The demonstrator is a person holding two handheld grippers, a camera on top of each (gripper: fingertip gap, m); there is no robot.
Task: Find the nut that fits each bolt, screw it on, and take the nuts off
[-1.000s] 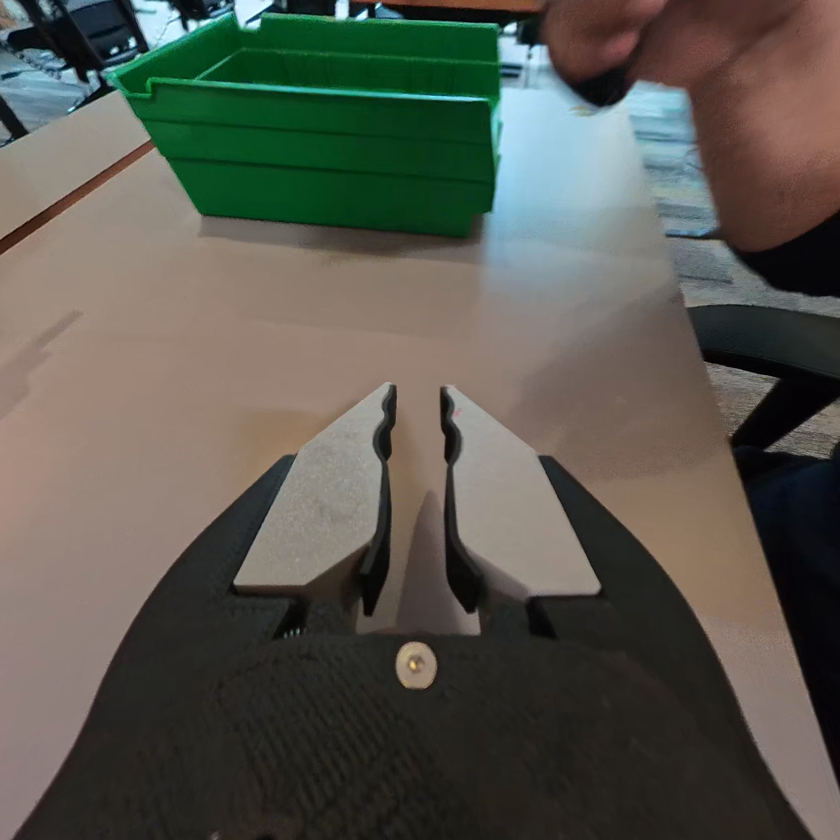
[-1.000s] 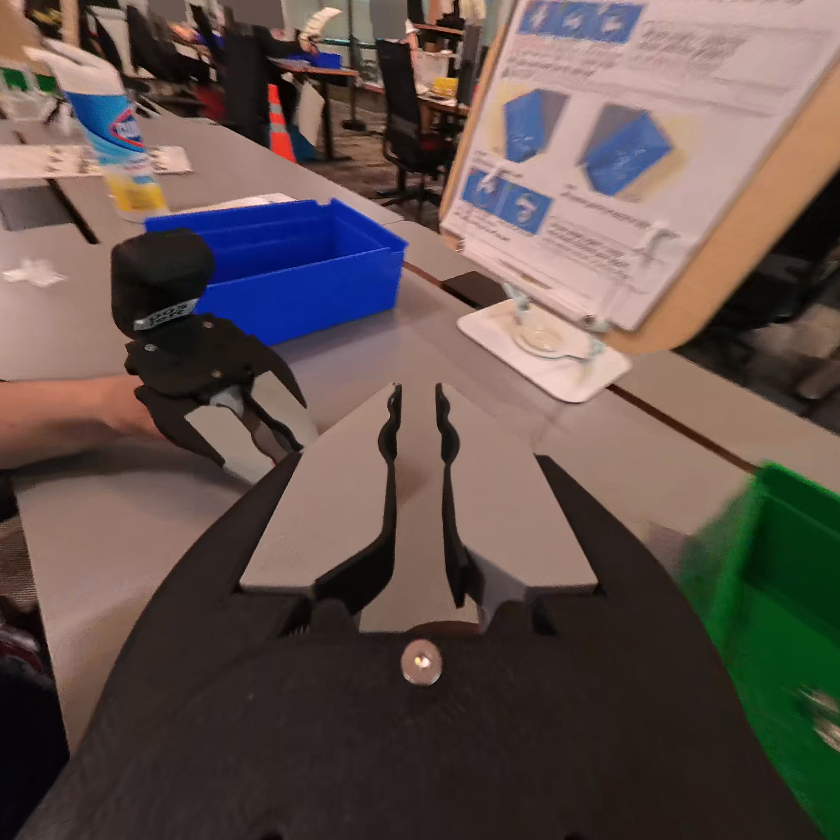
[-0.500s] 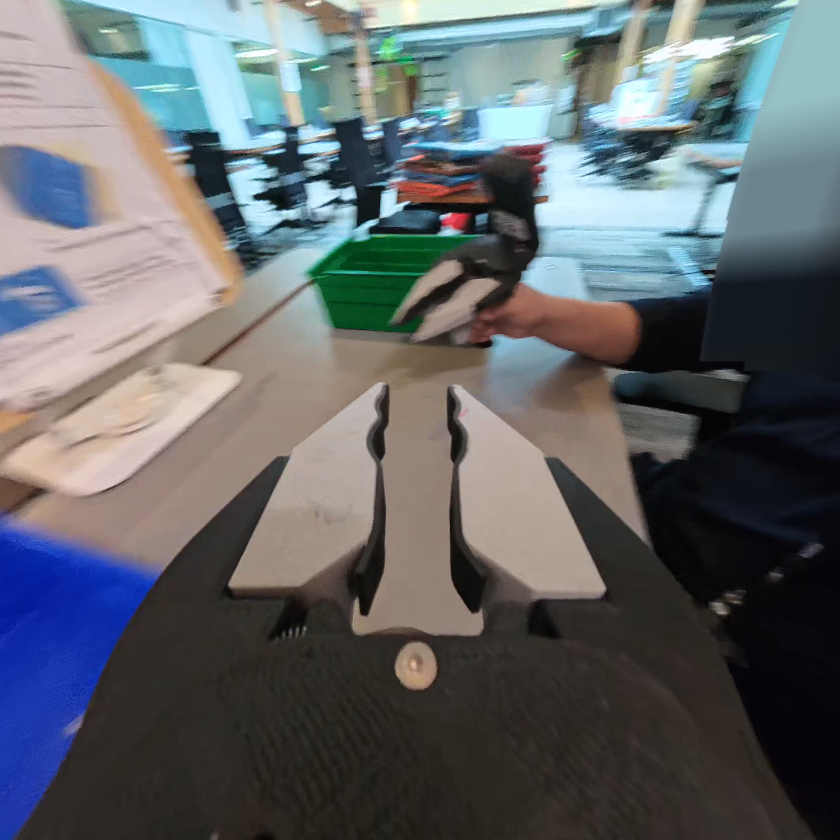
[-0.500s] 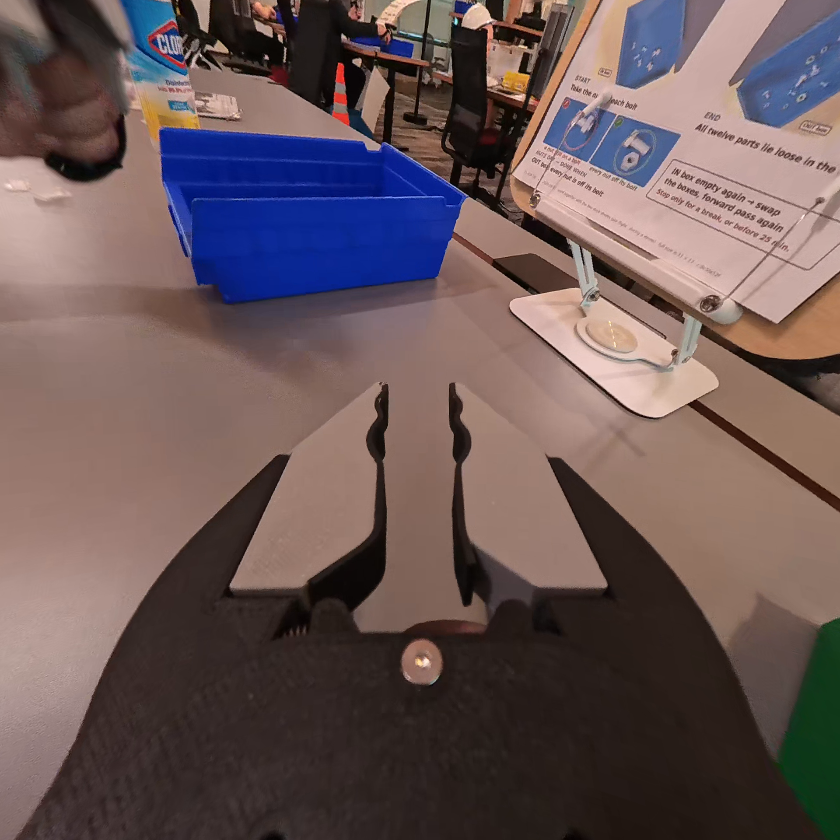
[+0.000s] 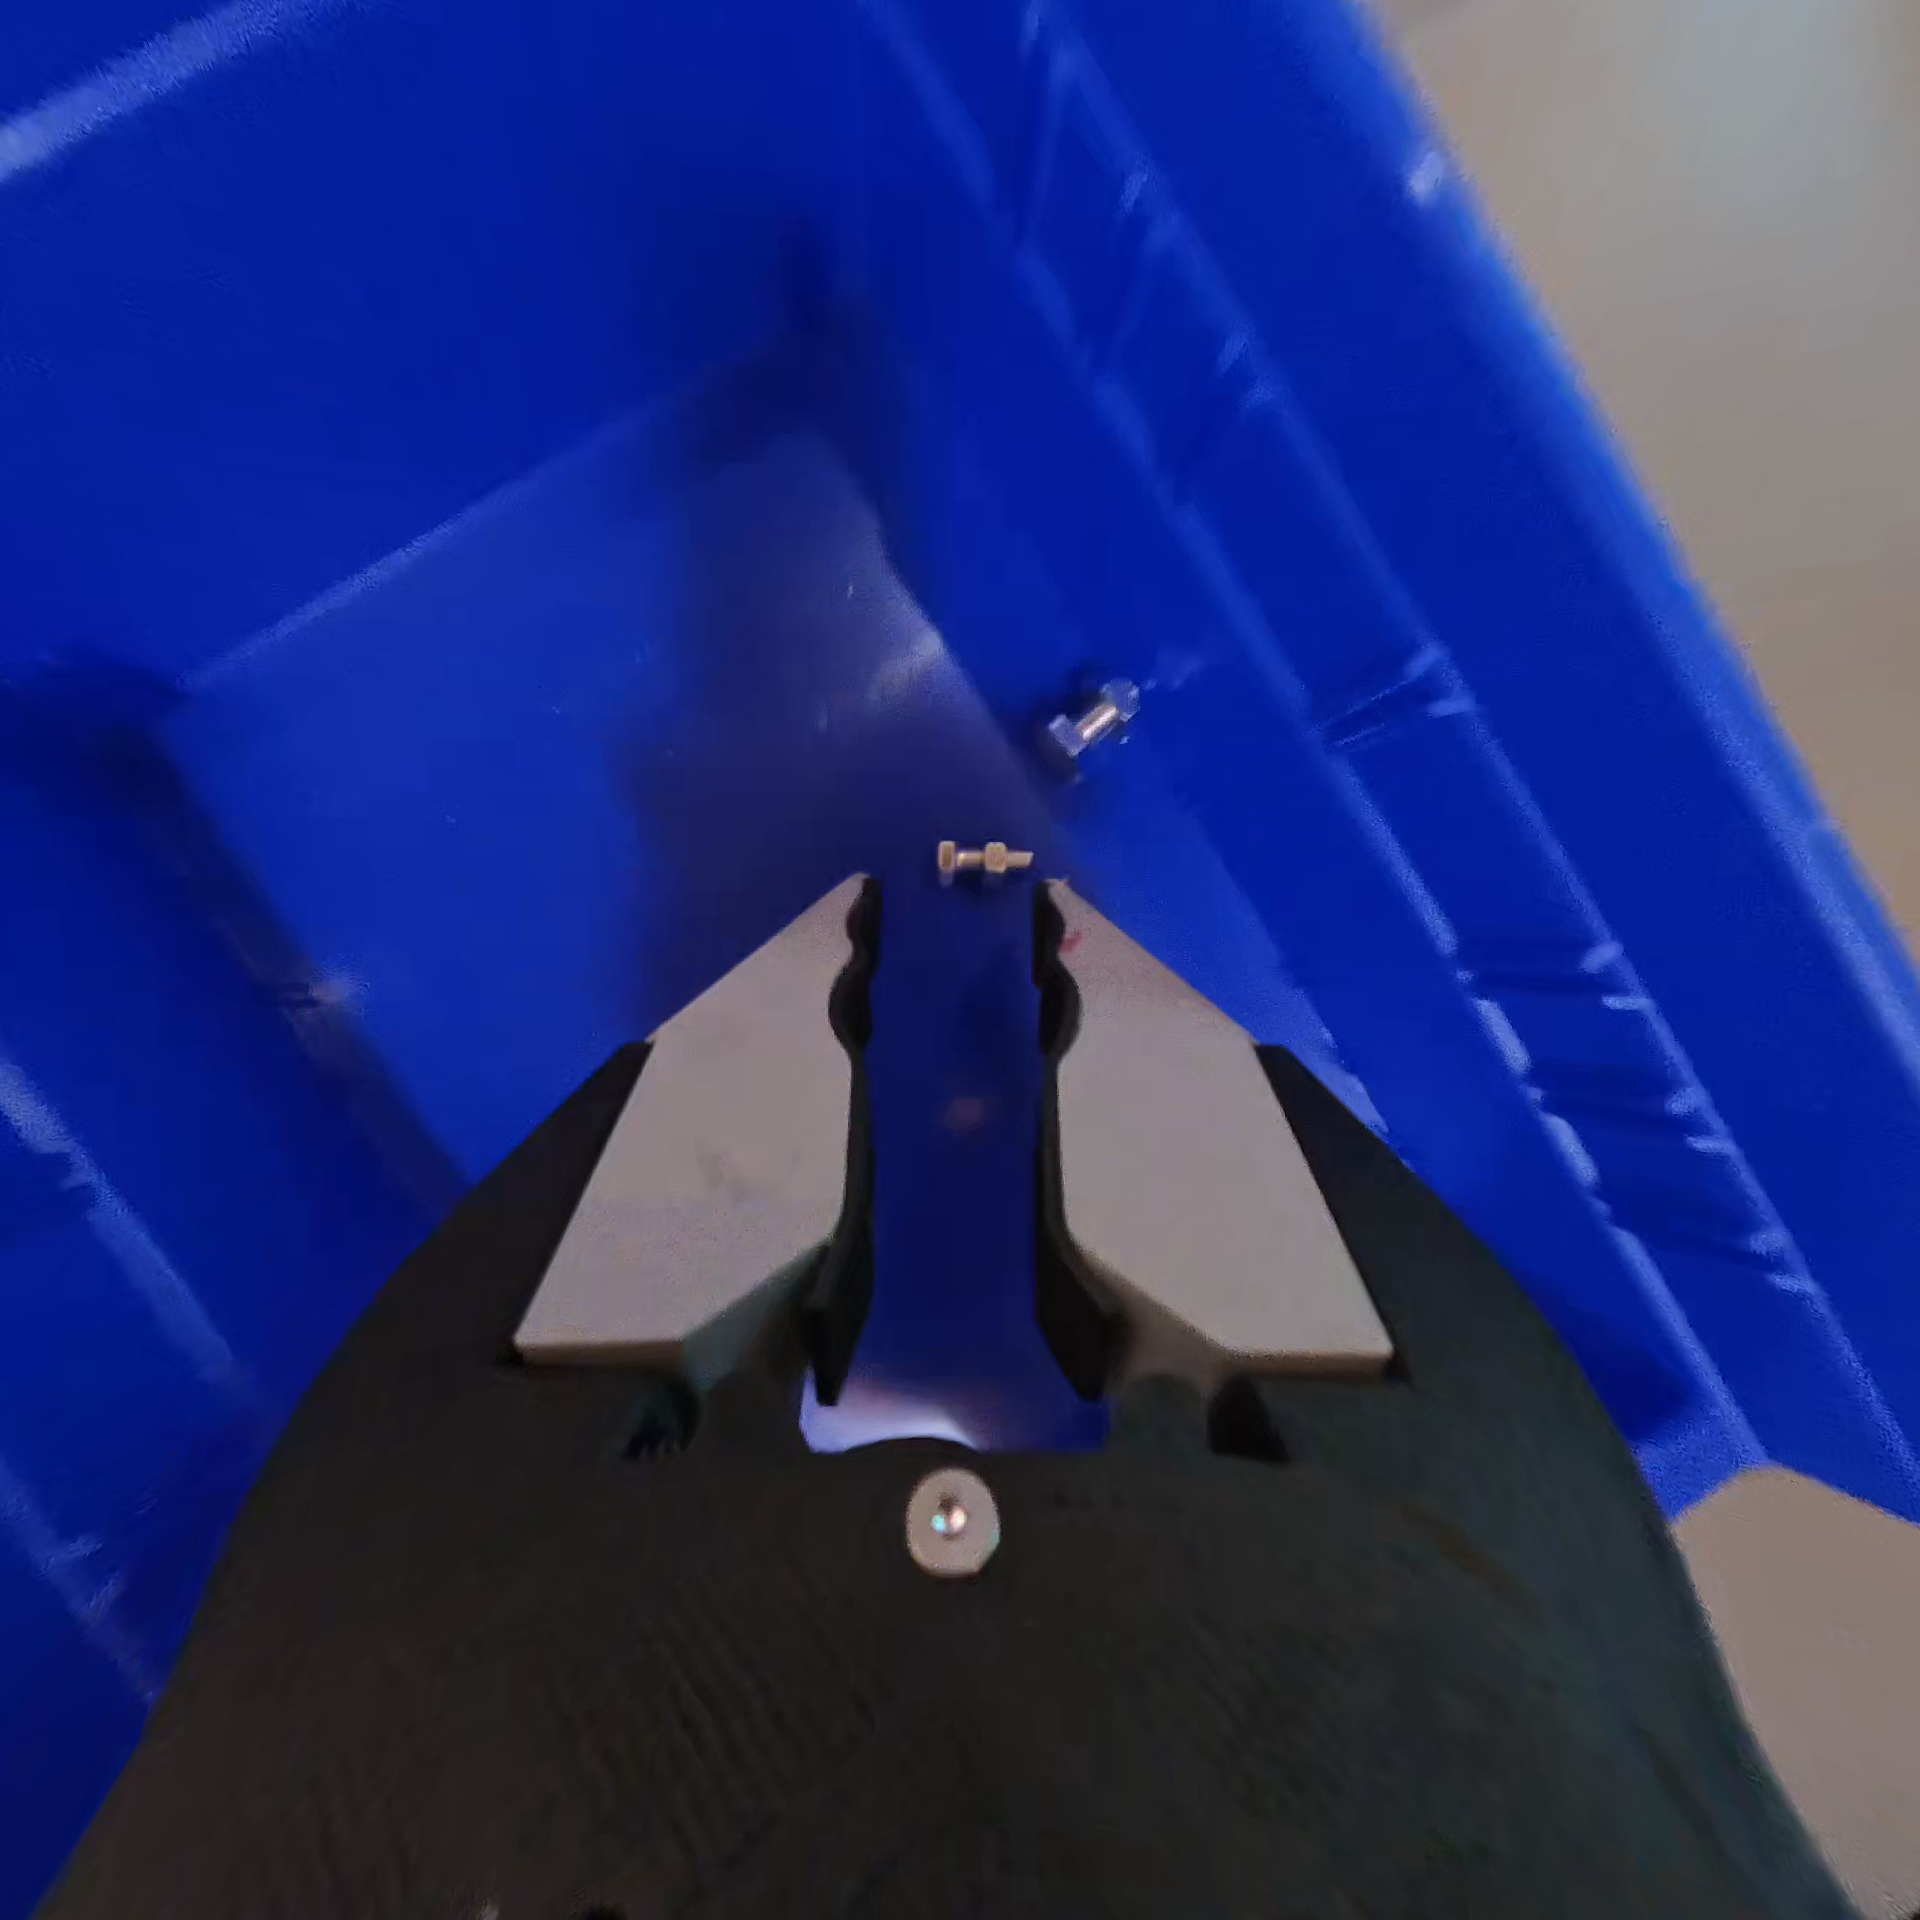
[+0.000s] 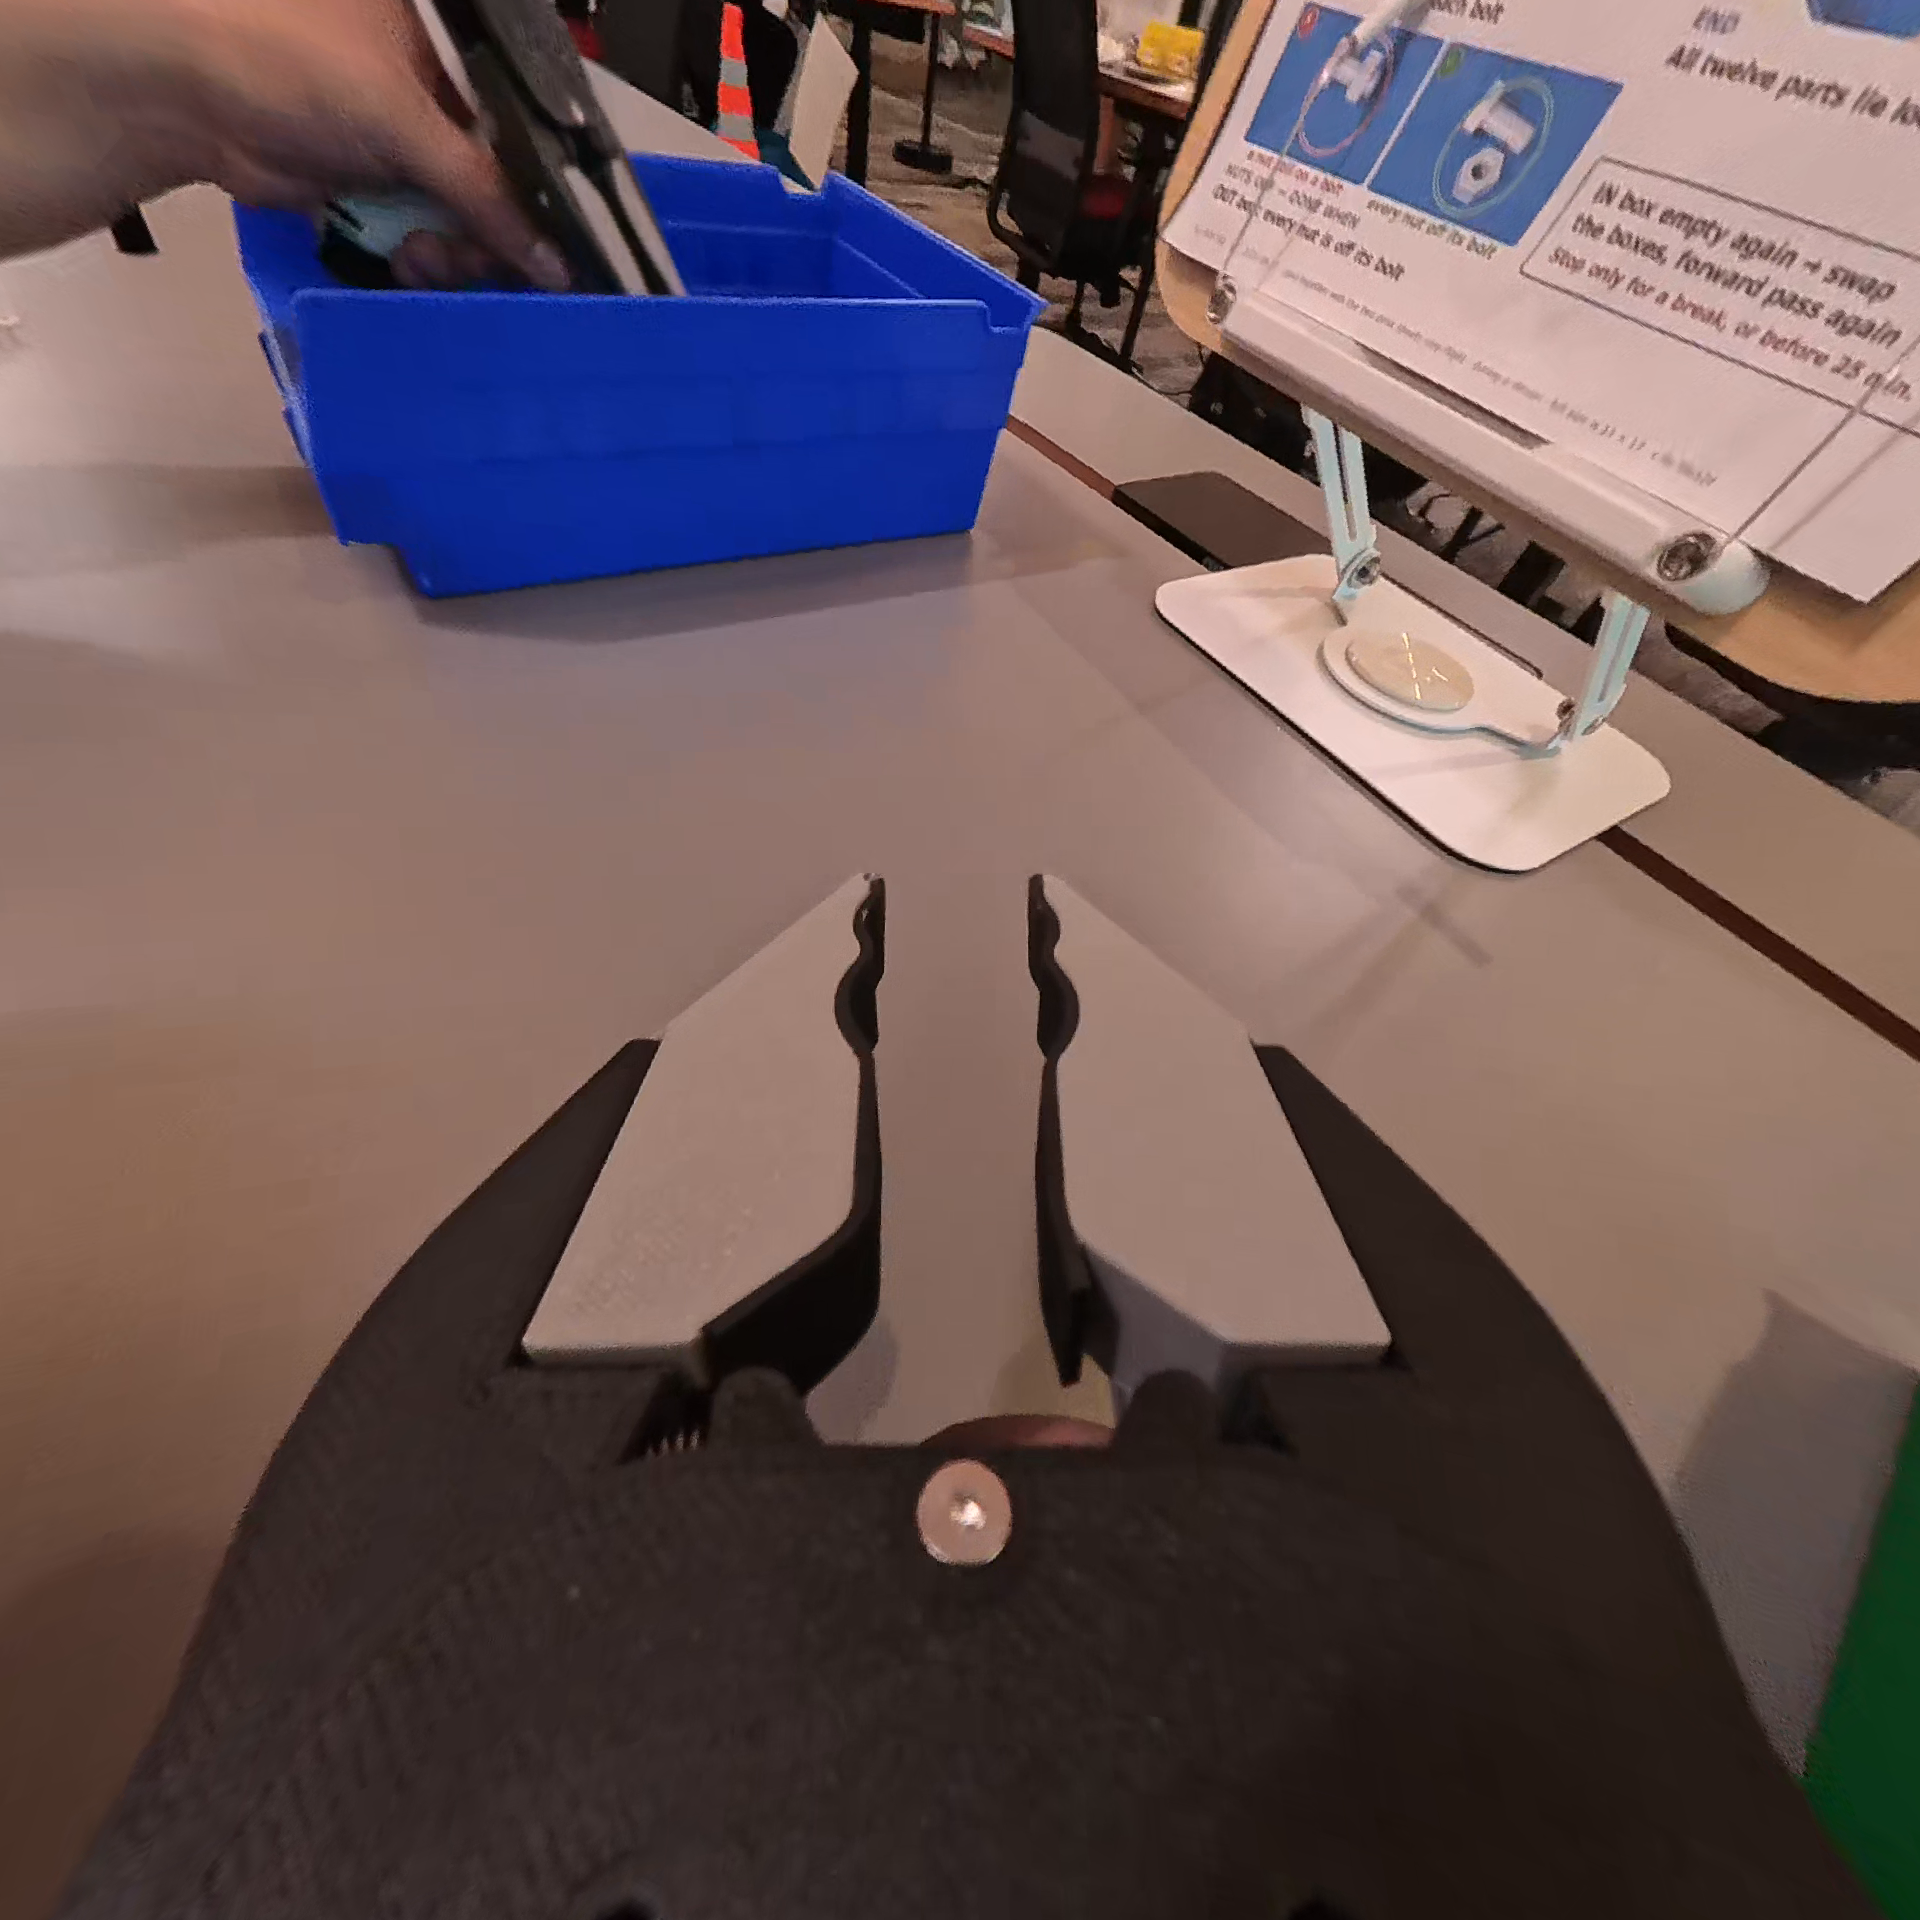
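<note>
In the left wrist view my left gripper [image 5: 951,888] is open and empty, pointing down into the blue bin [image 5: 520,520]. A small silver bolt with a nut on it [image 5: 982,860] lies on the bin floor just beyond the fingertips. A second, blurred silver bolt [image 5: 1091,719] lies farther off by the bin's right wall. In the right wrist view my right gripper [image 6: 956,888] is open and empty, low over the grey table [image 6: 520,831]. The blue bin [image 6: 644,416] stands far left there, with the left gripper [image 6: 582,156] reaching down into it.
A white stand [image 6: 1423,727] holding an instruction board [image 6: 1610,208] sits at the table's right back. A green bin's edge [image 6: 1870,1714] shows at the lower right. A dark seam [image 6: 1766,935] runs along the table. Chairs and desks stand behind. One gripper's finger ends stand about 35 centimeters off the other's.
My left gripper swung from facing the room and green bin down into the blue bin, stopping just short of the small bolt. My right gripper moved closer to the blue bin and stayed open.
</note>
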